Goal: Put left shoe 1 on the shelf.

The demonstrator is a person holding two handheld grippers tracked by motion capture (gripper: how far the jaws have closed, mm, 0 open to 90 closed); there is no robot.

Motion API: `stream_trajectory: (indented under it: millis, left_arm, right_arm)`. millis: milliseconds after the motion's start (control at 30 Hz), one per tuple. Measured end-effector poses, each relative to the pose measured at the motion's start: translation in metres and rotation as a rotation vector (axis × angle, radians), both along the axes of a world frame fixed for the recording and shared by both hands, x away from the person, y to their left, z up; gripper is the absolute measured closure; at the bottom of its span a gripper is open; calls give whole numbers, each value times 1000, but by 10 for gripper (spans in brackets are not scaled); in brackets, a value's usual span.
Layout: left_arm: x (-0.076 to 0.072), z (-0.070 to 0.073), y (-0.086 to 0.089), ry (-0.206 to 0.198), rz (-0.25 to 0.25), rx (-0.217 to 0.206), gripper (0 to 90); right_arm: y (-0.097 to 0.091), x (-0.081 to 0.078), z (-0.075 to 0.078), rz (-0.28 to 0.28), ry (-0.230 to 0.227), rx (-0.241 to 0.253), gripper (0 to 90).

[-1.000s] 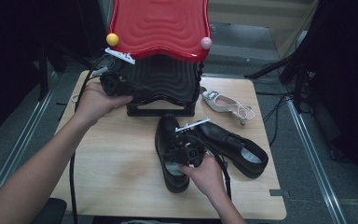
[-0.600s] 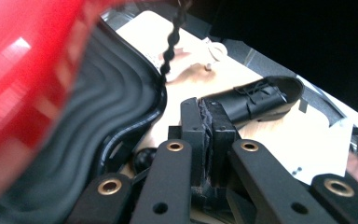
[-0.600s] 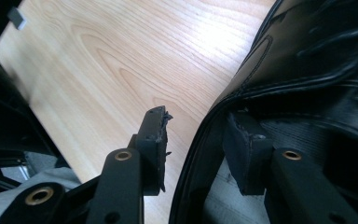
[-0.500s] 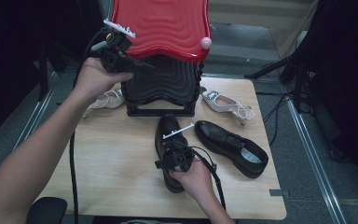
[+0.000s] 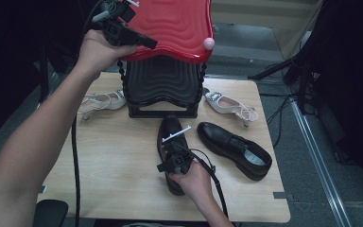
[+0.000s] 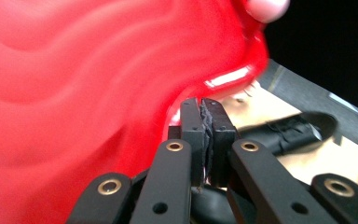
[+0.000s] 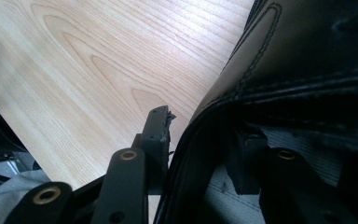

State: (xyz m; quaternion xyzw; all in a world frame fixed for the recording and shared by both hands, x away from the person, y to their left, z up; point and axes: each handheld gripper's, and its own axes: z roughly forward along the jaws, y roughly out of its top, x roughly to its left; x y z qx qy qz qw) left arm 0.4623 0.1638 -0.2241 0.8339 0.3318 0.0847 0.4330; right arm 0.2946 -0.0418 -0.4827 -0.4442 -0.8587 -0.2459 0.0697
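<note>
Left tool point(image 5: 144, 43) is pinched tight on the near edge of the red lid point(image 5: 170, 23), which I have tipped up off the black box point(image 5: 163, 85) at the back of the bench point(image 5: 113, 161). In the left gripper view the two pads meet with almost nothing between them, right at the lid's glossy rim point(image 6: 228, 79), so I judge that the grip is on the thin lip alone. I hold it there because that edge is the only handle the lid offers, and lifting from the front should open the box toward me.

Right tool point(image 5: 172, 149) sits low over the nearer black shoe point(image 5: 170, 130), which lies toe toward the box. Its jaws have just been closing, and the right gripper view shows one pad point(image 7: 158, 126) outside the shoe's collar point(image 7: 186, 140) and the other down inside the opening, straddling the leather wall. Whether the pads press yet I cannot tell. I take the collar because it is stiff and narrow enough to carry the whole shoe.

The second black shoe point(image 5: 234, 149) lies just beside it to the right, apart. Two pale heeled sandals, one left point(image 5: 101, 101) and one right point(image 5: 229, 106), flank the box.
</note>
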Motion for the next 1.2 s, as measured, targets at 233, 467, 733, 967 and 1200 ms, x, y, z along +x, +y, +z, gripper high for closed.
stream_trajectory:
  millis: [233,467,733,967,1200]
  left_arm:
    - [13,-8,-4,0,45,-14,890]
    - [18,-9,-6,9,60,3,893]
    - [16,-10,-5,11,72,-4,893]
    - [16,-10,-5,14,72,-1,896]
    - [16,-10,-4,14,75,-3,899]
  right_arm:
    - [-3,2,0,1,16,22,679]
    - [-13,5,5,5,25,47,773]
    - [-32,6,14,15,5,57,863]
    - [-55,11,24,11,-7,158,865]
    - [-65,17,35,19,4,201,867]
